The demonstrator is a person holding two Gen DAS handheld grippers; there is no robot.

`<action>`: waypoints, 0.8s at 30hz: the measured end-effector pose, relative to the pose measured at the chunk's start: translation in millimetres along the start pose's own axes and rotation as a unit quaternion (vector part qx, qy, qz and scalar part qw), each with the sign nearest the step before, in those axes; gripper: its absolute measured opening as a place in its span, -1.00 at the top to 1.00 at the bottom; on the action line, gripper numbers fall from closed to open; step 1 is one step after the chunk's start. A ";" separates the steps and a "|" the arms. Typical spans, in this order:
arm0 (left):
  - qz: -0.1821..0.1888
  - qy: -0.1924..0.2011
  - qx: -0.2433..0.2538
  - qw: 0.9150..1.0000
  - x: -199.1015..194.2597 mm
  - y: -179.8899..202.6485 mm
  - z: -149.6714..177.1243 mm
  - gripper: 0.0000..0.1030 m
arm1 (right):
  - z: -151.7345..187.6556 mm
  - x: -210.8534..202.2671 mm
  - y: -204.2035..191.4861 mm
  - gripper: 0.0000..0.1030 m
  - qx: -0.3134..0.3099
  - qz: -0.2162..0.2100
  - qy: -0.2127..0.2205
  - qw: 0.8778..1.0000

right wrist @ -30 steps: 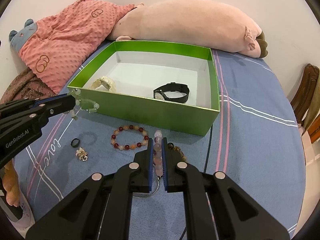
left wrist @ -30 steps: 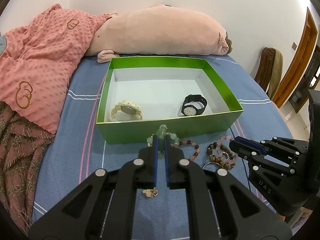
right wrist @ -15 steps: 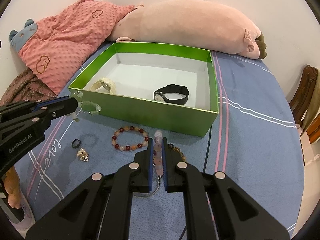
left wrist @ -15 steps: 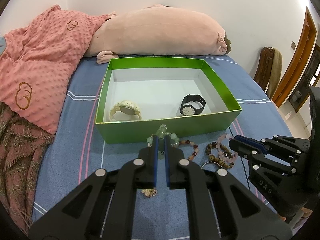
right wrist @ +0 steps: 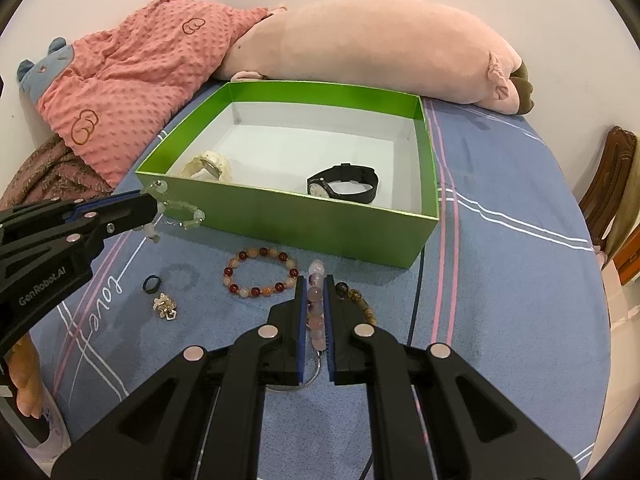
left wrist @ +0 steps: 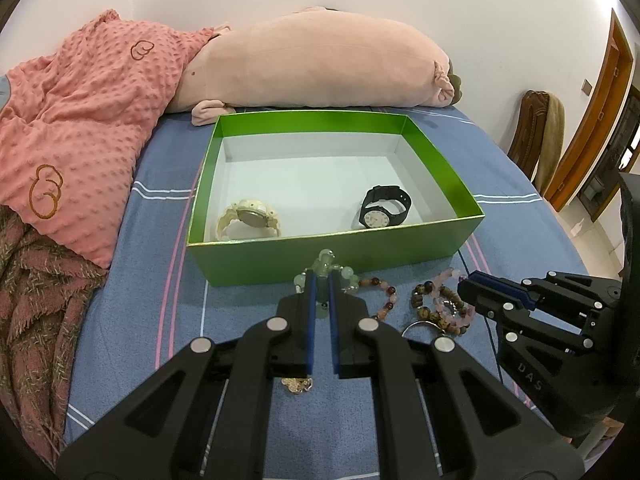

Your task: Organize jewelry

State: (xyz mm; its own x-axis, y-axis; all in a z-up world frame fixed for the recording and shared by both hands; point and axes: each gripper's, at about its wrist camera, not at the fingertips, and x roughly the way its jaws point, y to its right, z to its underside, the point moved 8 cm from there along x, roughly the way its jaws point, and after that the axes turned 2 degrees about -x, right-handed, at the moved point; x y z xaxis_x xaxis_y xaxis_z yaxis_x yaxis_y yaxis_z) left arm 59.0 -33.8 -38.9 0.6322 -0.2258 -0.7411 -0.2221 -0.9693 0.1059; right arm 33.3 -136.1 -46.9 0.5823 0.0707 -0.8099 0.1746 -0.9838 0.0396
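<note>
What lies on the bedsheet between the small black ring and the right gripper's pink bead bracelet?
In the right wrist view, the red-and-cream bead bracelet lies flat on the sheet between the black ring and the pink bracelet clamped in the right gripper.

The black two-finger left gripper [left wrist: 321, 280] was held pointing downward, its blue-padded jaws clamped on a pale green bead bracelet [right wrist: 182, 214]. The black two-finger right gripper [right wrist: 315, 282] was likewise angled downward, its jaws closed on a pink bead bracelet [right wrist: 316, 300].
</note>
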 end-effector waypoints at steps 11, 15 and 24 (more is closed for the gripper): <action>0.000 0.000 -0.001 1.000 0.8 0.9 0.0 0.88 | 1.7 -0.1 0.8 0.85 0.001 -0.001 -0.001 1.000; 0.000 -0.001 0.000 1.000 0.6 0.6 -0.4 0.88 | 2.3 1.6 1.4 0.85 0.001 -0.002 -0.002 1.000; -0.002 -0.011 0.006 1.000 8.4 0.2 3.9 0.88 | 6.9 4.2 4.5 0.85 0.007 -0.008 -0.006 1.000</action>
State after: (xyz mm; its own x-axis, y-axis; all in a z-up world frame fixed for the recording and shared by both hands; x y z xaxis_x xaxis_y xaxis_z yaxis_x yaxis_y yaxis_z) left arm 61.4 -35.5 -47.7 0.6173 -0.2193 -0.7555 -0.2280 -0.9690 0.0951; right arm 31.1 -141.3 -54.1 0.5700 0.0842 -0.8173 0.1727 -0.9848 0.0190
